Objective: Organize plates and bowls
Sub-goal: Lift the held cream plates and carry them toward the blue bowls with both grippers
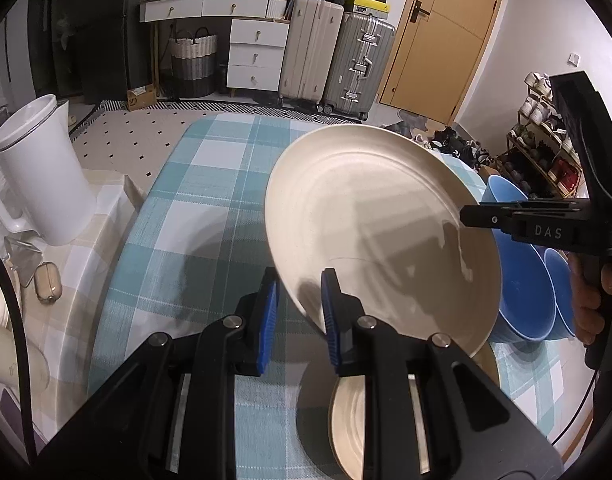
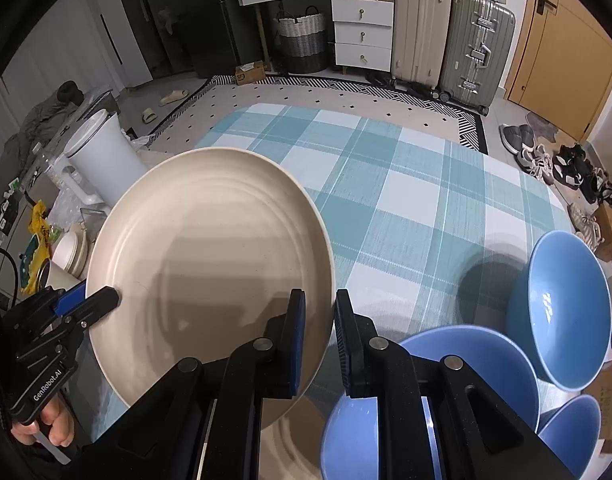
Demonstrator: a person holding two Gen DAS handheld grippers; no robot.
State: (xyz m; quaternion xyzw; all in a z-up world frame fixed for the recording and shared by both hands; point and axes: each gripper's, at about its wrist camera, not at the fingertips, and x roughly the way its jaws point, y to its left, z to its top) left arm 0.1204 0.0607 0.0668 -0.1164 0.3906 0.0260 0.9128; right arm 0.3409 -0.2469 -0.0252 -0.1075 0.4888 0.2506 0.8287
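A cream plate (image 1: 382,224) (image 2: 210,264) hangs tilted above the table, carried between both grippers. My left gripper (image 1: 300,284) is shut on its near left rim, one blue pad above and one below; the right wrist view shows it at the plate's left edge (image 2: 91,298). My right gripper (image 2: 320,300) is shut on the opposite rim and reaches in from the right (image 1: 472,216). Beneath the lifted plate a second cream plate (image 1: 350,420) (image 2: 290,432) lies on the cloth, partly hidden. Several blue bowls (image 2: 562,312) (image 1: 526,292) sit at the table's right side.
The table wears a teal checked cloth (image 1: 210,184) (image 2: 406,200). A white kettle (image 1: 42,172) and small clutter stand on a side surface at the left. A hand (image 1: 590,300) grips the right tool. Suitcases (image 1: 338,52), drawers and a shoe rack (image 1: 546,148) line the room.
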